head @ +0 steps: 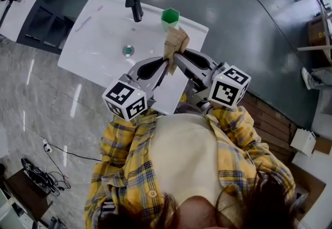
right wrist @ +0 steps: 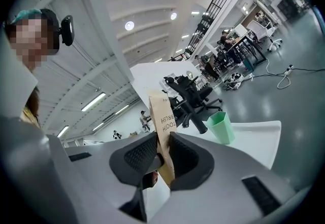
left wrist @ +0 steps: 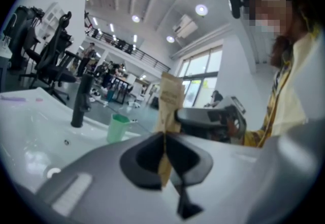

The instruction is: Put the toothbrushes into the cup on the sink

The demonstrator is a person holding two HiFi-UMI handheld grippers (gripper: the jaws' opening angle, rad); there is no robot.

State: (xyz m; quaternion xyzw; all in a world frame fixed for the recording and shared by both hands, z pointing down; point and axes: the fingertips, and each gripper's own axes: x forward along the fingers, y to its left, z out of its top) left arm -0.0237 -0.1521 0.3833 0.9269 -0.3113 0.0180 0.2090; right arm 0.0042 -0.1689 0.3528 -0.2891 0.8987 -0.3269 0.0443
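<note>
Seen from the head view, a person in a yellow plaid shirt (head: 129, 150) stands at a white sink (head: 98, 41), the left tool (head: 165, 69) and right tool (head: 179, 61) both pinched tight on one brown paper toothbrush packet (head: 175, 43) held upright over the sink's near right edge. The green cup (head: 169, 16) stands on the rear rim just beyond the packet, with the black faucet (head: 134, 2) near it on its left, the drain (head: 128, 50) below, and a pale lilac stick (head: 83, 24) lying on the far left rim. In the left gripper view, the left tool's jaws are closed on the packet's lower edge, the right tool gripping the same packet from the opposite side; cup and faucet stand behind to the left. In the right gripper view, the right tool's jaws clamp the packet, printed "TOOTH BRUSH", beside a black office chair (right wrist: 190, 96) and the cup, which stand behind it.
</note>
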